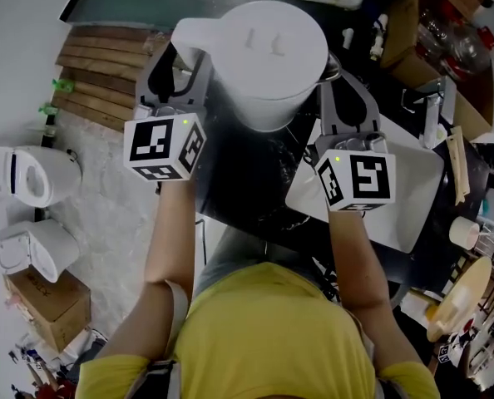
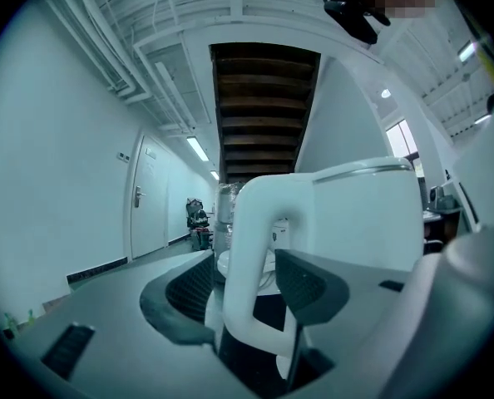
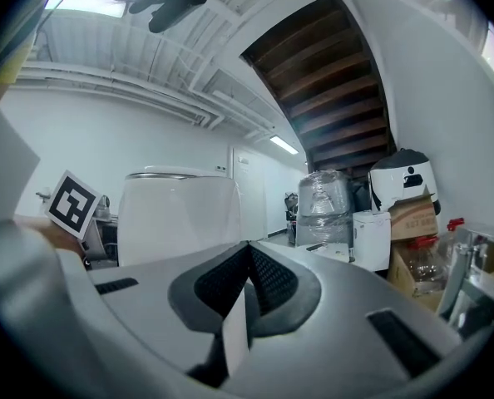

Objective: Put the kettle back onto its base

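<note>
Filling the bottom of the head view, a person in a yellow shirt (image 1: 264, 339) reaches both bare forearms forward over a dark table (image 1: 247, 181), with 1 gripper in each hand. The white kettle (image 1: 268, 52) stands upright at the far side of that table, lid on, between the 2 grippers. Whether a base lies under it no view shows. A white tray (image 1: 417, 202) lies on the table to the right, under the right forearm, and wooden slats (image 1: 106, 73) lie on the floor to the left. The left gripper (image 1: 183, 65) points level at the kettle's left side, its marker cube (image 1: 165, 146) towards the camera. In the left gripper view its jaws stand wide apart with the kettle's looped handle (image 2: 251, 256) upright between them. There is a clear gap on the left pad's side, while the right pad sits just beside the handle, so nothing is clamped. The right gripper (image 1: 338, 86) also points level, its tips just beside the kettle's right wall and its own cube (image 1: 359, 179) above the tray. In the right gripper view its jaws are drawn together, the ribbed pads meeting at the tips, and the kettle stands off to the left, not between them. A thin white strip (image 3: 234, 339) shows low in the gap behind the tips, and what it is cannot be told. Cardboard boxes (image 3: 413, 223) stand stacked to the right in that same view.
</note>
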Motion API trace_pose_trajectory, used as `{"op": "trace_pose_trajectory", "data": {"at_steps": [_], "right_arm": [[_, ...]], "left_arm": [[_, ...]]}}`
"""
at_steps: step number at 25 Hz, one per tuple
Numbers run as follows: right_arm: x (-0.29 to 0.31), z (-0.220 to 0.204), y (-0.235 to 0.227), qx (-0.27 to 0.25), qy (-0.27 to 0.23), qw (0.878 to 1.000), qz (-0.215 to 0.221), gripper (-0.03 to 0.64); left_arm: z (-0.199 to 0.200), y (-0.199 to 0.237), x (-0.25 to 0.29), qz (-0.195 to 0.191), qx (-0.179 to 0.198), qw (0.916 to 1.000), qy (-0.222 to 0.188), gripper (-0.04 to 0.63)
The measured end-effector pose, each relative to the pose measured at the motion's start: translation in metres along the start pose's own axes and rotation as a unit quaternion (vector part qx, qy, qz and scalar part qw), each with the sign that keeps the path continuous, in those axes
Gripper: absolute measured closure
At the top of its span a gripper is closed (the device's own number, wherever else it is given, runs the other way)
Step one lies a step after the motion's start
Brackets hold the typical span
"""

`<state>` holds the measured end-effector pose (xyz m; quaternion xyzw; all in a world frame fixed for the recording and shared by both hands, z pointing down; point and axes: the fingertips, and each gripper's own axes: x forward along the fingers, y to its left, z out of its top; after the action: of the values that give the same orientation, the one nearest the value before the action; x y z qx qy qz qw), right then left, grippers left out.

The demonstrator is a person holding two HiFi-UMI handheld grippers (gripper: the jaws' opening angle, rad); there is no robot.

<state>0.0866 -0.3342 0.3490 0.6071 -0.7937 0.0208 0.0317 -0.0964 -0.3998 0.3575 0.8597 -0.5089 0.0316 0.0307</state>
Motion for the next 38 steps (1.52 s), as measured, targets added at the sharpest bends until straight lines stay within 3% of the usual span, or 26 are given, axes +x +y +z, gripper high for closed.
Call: {"op": "trace_pose_trajectory", "data": {"at_steps": [9, 14, 15, 18, 22, 30, 38], "right_arm": [[-0.033, 0.012, 0.005, 0.002, 0.000, 1.000, -0.006, 0.600], [-0.057, 0.027, 0.017, 0.005, -0.012, 1.000, 0.009, 0.600], [-0.061, 0.031, 0.020, 0.004, -0.015, 1.000, 0.013, 0.600], [-0.075, 0.042, 0.028, -0.001, -0.021, 0.999, 0.024, 0.600], [-0.093, 0.056, 0.039, -0.010, -0.032, 0.999, 0.042, 0.600], [-0.128, 0.074, 0.053, -0.010, -0.038, 0.997, 0.065, 0.600], [-0.166, 0.093, 0.070, -0.006, -0.045, 0.995, 0.093, 0.600]], "left_arm": [[0.005, -0.009, -0.034, 0.018, -0.013, 0.9995, 0.022, 0.379], [0.021, -0.039, -0.059, 0.000, -0.005, 0.9998, 0.021, 0.380], [0.027, -0.046, -0.065, -0.001, 0.000, 0.9999, 0.016, 0.397], [0.043, -0.064, -0.082, -0.003, 0.002, 1.0000, -0.004, 0.548], [0.055, -0.089, -0.102, -0.011, -0.008, 0.9999, -0.008, 0.578], [0.067, -0.121, -0.141, -0.014, -0.038, 0.9992, -0.005, 0.586], [0.086, -0.159, -0.179, -0.022, -0.033, 0.9990, -0.018, 0.586]]}}
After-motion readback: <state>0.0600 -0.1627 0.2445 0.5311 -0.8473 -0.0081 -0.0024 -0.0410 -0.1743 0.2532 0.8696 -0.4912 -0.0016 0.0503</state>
